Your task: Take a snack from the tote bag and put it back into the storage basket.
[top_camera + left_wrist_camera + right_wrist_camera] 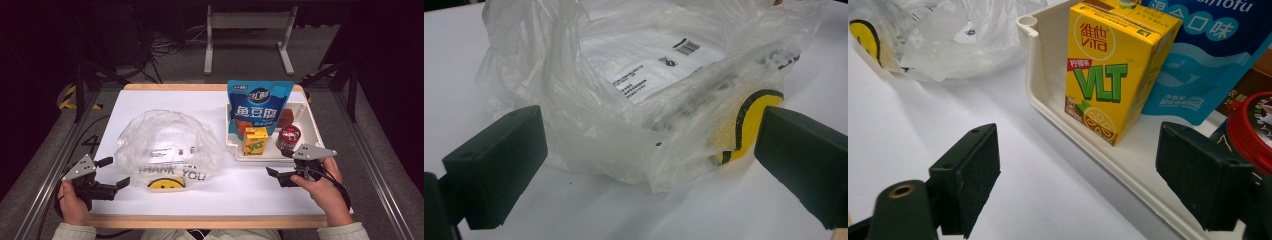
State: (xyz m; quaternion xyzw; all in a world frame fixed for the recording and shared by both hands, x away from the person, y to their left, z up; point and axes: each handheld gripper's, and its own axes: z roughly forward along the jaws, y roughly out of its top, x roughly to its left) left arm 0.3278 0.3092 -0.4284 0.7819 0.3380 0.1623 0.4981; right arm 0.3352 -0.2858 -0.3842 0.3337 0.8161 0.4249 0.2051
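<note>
From the high view, a person is sitting at the near edge of a white table (220, 192), holding a gripper in each hand. The left gripper (114, 172) is lying near the table's near left corner, its jaws spread apart and pointing at a crumpled clear plastic bag (167, 145) just beside it, left of the table's centre. The right gripper (279, 162) is hovering near the right edge, jaws apart, just in front of a cream tray (309, 120) holding a yellow VLT lemon tea carton (255, 140), a blue fish tofu pouch (259, 105) and a red-lidded tub (288, 137).

In the left gripper view, the two black jaws are standing wide apart either side of the plastic bag (639, 100), not clamping it.

In the right gripper view, the jaws are standing open before the tray's near rim (1083, 137), with the lemon tea carton (1113, 70) standing upright inside the tray's corner, between them but farther off.
</note>
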